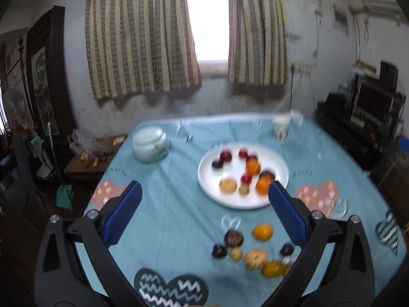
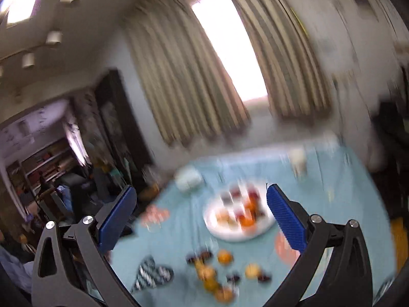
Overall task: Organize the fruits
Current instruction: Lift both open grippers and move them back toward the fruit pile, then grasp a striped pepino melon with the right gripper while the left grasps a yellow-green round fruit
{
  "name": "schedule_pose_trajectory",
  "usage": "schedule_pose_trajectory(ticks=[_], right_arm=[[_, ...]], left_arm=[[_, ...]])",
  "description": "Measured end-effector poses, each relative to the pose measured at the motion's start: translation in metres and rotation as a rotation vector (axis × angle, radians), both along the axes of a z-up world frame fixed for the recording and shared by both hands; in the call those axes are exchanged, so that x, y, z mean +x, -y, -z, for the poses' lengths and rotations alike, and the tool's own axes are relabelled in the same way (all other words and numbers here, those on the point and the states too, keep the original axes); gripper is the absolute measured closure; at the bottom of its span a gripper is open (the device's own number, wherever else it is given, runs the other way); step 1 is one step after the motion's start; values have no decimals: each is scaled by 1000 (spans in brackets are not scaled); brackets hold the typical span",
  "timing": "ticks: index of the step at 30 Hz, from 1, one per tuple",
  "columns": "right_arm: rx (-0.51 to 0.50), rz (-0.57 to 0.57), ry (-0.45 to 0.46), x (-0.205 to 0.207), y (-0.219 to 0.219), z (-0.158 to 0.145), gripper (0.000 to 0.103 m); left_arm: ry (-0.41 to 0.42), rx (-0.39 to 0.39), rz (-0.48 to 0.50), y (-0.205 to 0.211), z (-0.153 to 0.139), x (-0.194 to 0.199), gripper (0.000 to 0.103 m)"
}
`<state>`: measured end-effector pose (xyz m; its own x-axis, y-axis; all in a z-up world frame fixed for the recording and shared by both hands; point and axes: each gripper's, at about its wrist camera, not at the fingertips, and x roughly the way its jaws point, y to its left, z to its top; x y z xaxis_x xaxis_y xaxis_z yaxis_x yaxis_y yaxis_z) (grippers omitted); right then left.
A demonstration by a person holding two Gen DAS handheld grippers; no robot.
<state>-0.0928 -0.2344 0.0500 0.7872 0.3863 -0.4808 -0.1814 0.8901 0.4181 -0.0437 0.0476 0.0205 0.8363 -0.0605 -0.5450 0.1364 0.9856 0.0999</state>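
Jaws of both grippers gape empty above the desk (image 1: 163, 179), with loose fruit (image 1: 262, 231) seemingly next to be gripped for the plate (image 1: 209, 181).

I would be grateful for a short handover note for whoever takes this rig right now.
Left gripper: open, empty, above the table.
Right gripper: open, empty; its view is blurred.
White plate: already holds several fruits, among them oranges and small red ones.
Loose fruits: a cluster lies on the blue tablecloth in front of the plate, including an orange.
Left: move the loose cluster onto the plate.
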Motion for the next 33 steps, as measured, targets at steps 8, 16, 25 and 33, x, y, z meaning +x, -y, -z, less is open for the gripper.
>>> schedule_pose_trajectory(ticks=[8, 16, 25, 33], right_arm=[[-131, -35, -457, -11, -20, 149, 1], [-227, -219, -349, 0, -79, 138, 1], [-198, -204, -460, 2, -67, 158, 1], [-319, -205, -383, 3, -78, 166, 8]], left_arm=[[-261, 88, 87, 8, 86, -28, 2], [-283, 77, 81, 4, 90, -35, 2], [-392, 75, 15, -5, 110, -26, 3], [-456, 55, 47, 15, 114, -9, 2]])
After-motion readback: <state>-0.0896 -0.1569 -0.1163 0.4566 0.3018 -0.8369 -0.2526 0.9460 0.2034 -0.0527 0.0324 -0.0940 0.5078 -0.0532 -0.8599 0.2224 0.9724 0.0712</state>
